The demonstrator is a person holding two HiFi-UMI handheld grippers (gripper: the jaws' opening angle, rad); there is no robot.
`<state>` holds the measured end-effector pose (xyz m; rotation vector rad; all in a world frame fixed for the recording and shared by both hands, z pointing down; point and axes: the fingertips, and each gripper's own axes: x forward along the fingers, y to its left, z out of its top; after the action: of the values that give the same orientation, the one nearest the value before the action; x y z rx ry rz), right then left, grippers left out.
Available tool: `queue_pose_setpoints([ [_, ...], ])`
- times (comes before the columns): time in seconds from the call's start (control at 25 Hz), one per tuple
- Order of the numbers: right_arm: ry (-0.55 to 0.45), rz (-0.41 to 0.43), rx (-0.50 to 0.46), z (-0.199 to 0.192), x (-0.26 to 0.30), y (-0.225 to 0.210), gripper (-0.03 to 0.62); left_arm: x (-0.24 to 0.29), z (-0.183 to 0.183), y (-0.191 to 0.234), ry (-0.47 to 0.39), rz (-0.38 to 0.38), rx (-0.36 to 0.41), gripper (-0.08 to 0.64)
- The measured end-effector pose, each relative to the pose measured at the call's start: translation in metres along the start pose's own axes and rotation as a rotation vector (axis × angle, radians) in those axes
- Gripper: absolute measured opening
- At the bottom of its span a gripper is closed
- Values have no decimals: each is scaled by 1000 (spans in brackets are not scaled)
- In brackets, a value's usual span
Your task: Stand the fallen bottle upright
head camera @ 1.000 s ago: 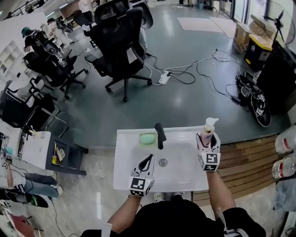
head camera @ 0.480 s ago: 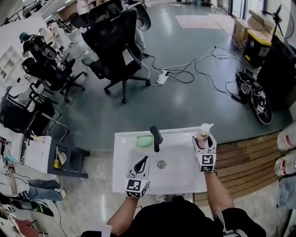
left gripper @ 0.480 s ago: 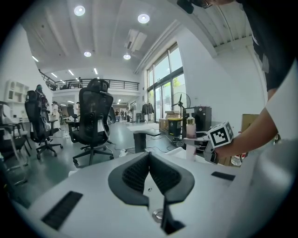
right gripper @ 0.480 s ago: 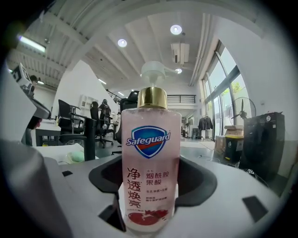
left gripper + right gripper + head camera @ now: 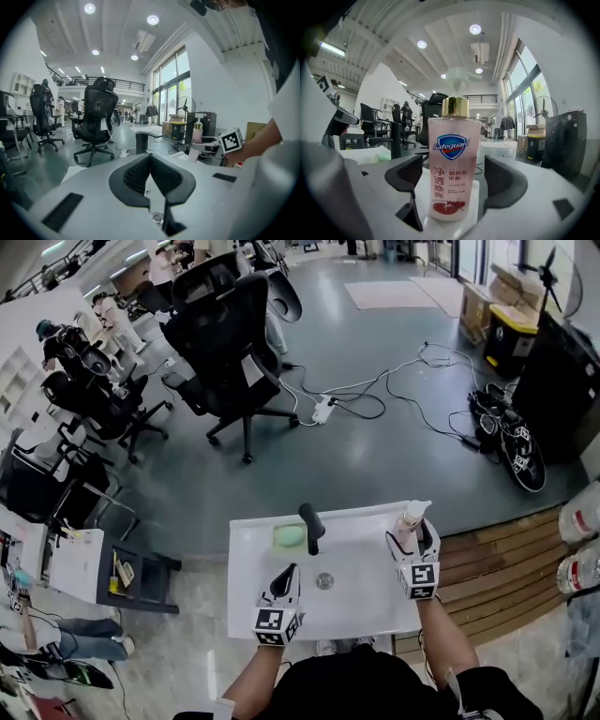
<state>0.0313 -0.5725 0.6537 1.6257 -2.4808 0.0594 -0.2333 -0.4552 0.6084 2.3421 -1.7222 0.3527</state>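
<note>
1. my left gripper [image 5: 287, 574] hangs over the near left of the sink [image 5: 246, 549], jaws pressed together on nothing, idle.
2. mid-sink, the faucet [image 5: 309, 526] and green soap [image 5: 289, 535] play no part.
3. the bottle [image 5: 452, 168] stands upright on the sink's far right corner, between the jaws of my right gripper [image 5: 412, 534]. those jaws are opening, and both pads look clear of it.
4. i judge this the release. next i should draw the right gripper straight back without brushing the bottle.
5. a second ago the bottle was already upright with the jaws closer round it. they are wider now.
</note>
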Motion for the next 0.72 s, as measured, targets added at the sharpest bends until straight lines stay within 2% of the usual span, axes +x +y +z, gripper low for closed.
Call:
queue_pose_setpoints([
  [0.2, -44, 32, -41, 17, -44, 8, 388, -7, 1, -6, -2, 35, -1, 18],
  [0.28, -71, 50, -28, 34, -59, 10, 357, -10, 3, -10, -11, 42, -13, 18],
  [0.4, -141, 45, -16, 65, -80, 5, 259, -14, 11, -13, -40, 46, -51, 18],
  [0.48, -173, 29, -28, 85, -90, 3, 165, -15, 23, -12, -71, 44, -59, 18],
  [0.56, -181, 28, -28, 102, -97, 6, 44, -16, 39, -13, -105, 37, -53, 18],
  [0.6, -182, 40, -25, 110, -99, 9, 15, -16, 47, -13, -120, 33, -42, 18],
  [0.72, -194, 84, -31, 141, -103, 23, 12, -16, 66, -18, -148, 15, 21, 18],
])
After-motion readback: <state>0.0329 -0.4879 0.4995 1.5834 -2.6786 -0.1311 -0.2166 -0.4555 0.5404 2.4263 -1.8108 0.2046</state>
